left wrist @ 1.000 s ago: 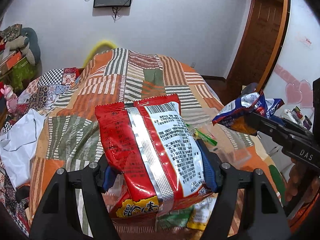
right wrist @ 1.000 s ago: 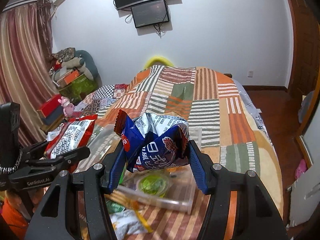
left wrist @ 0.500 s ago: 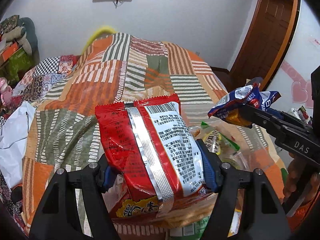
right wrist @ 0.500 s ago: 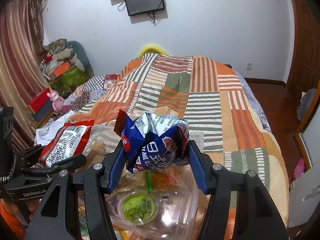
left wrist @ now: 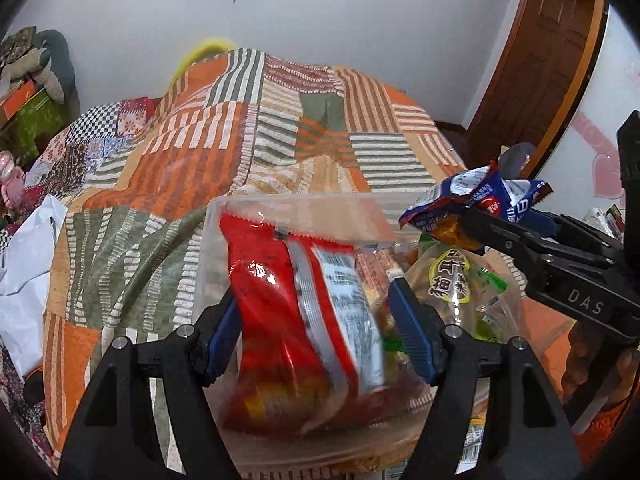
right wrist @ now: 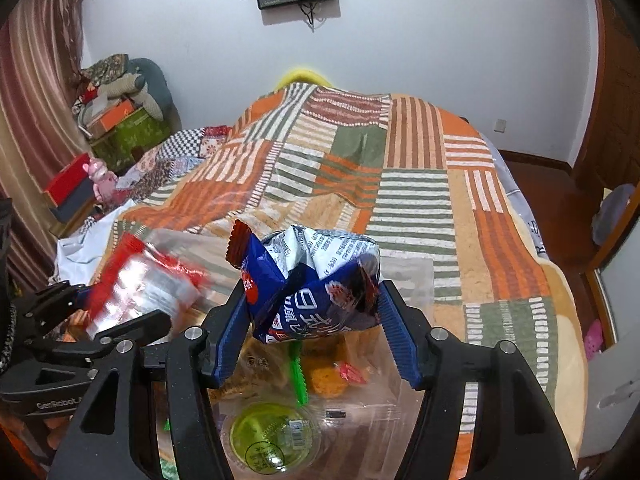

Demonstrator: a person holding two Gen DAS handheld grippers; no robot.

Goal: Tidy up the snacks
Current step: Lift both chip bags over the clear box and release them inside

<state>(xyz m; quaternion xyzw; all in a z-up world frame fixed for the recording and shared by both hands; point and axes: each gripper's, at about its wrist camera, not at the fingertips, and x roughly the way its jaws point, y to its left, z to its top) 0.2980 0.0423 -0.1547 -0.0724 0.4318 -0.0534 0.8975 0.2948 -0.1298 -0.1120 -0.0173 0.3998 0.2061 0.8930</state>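
Red and silver, the glossy crinkled snack packet (left wrist: 304,312) sits blurred between my left tongs (left wrist: 320,328), whose blue pads stand apart on either side of it; I cannot tell whether they touch it. It hangs inside the clear plastic bin (left wrist: 288,208), at its left end. My right tongs (right wrist: 312,316) are clamped on a crumpled blue and silver snack bag (right wrist: 316,280), held above the bin's right half. Below that bag lie a round green-lidded cup (right wrist: 272,436) and a green wrapper (right wrist: 298,376). Under the bin spreads the orange and green striped patchwork quilt (right wrist: 404,176).
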